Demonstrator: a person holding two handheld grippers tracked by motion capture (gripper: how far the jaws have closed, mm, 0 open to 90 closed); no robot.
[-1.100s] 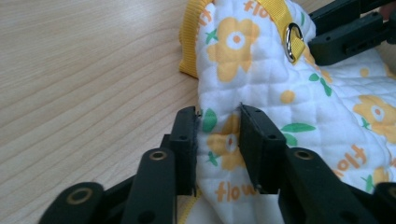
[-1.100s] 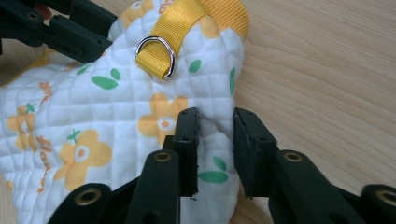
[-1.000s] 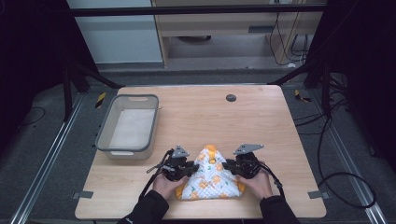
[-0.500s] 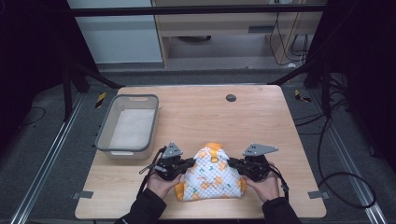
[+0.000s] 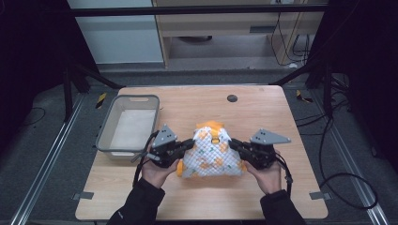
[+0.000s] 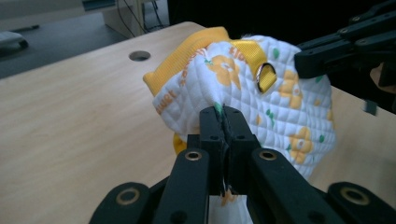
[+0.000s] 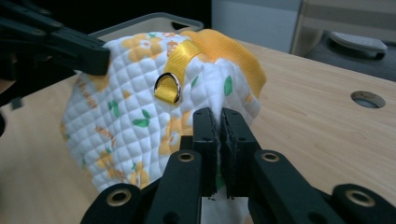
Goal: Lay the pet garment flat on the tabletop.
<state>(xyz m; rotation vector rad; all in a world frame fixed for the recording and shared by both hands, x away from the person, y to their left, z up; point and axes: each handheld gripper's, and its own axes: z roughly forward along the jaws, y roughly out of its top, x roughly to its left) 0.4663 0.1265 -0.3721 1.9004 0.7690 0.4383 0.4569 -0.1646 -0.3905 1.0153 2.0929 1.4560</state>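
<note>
A white quilted cloth with orange flowers and a yellow trim hangs between my two grippers above the near part of the wooden table. My left gripper is shut on its left edge; in the left gripper view the jaws pinch a fold of the fabric. My right gripper is shut on the right edge, its jaws pressed on the quilted cloth. A metal D-ring on a yellow strap sits near the top of the cloth.
A grey plastic bin stands at the table's left side, just beyond my left hand. A round hole sits in the tabletop at the far middle. Dark floor, cables and frame rails surround the table.
Both hands have risen and drawn apart. The cloth, bunched in a peak on the table before, now hangs stretched wider between the two grippers.
</note>
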